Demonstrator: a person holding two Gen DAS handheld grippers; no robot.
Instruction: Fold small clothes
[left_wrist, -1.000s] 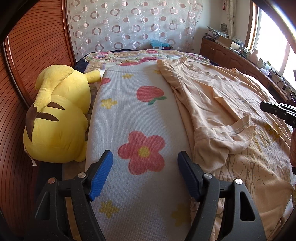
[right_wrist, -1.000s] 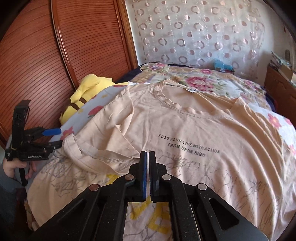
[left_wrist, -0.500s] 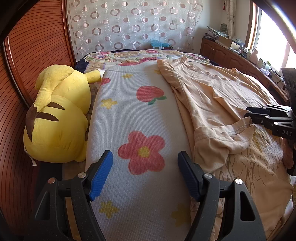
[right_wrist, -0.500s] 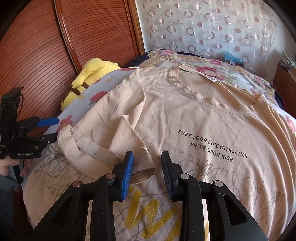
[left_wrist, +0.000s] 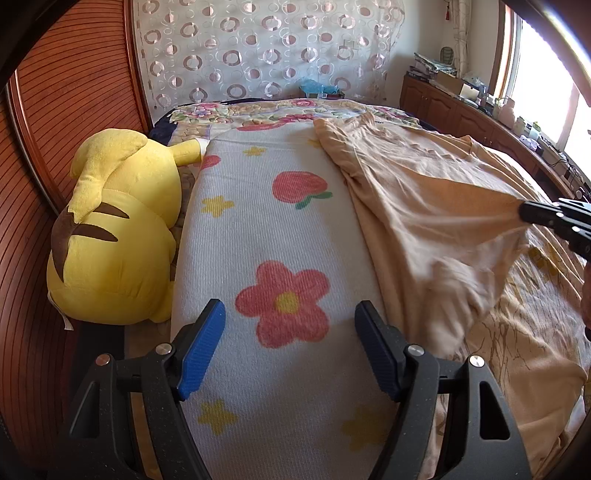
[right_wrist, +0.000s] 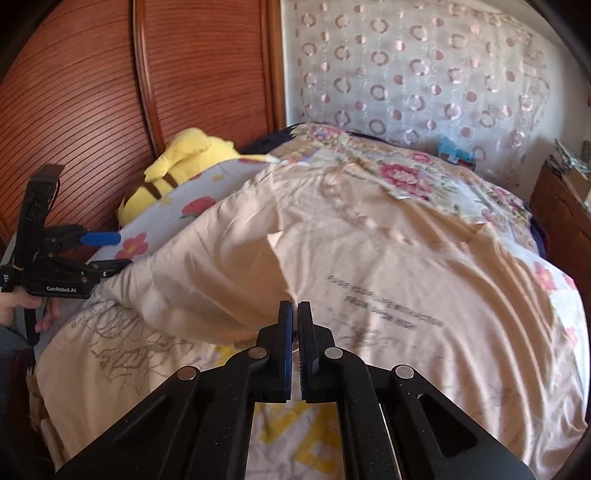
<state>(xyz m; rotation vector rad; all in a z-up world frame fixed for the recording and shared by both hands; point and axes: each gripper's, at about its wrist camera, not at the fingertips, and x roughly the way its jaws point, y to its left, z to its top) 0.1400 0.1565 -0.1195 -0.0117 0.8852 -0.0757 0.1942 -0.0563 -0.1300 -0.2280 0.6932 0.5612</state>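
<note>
A peach T-shirt (right_wrist: 388, 258) with black lettering lies spread on the bed, front up; it also shows in the left wrist view (left_wrist: 424, 192). My right gripper (right_wrist: 294, 306) is shut on the shirt's left sleeve and holds it lifted, the cloth stretched taut toward the shirt's middle. In the left wrist view the right gripper (left_wrist: 524, 211) shows at the right edge pulling the sleeve. My left gripper (left_wrist: 286, 339) is open and empty, hovering over the white flowered blanket (left_wrist: 266, 258), left of the shirt. In the right wrist view the left gripper (right_wrist: 107, 249) shows at the far left.
A big yellow plush toy (left_wrist: 114, 236) lies along the bed's left side by the wooden wall panel (left_wrist: 55, 110). A floral quilt (right_wrist: 406, 173) covers the head of the bed. A wooden cabinet (left_wrist: 461, 110) with clutter runs under the window at right.
My right gripper closed on the sleeve and lifted it, pulling it across toward the shirt's middle. The left gripper has stayed open and still.
</note>
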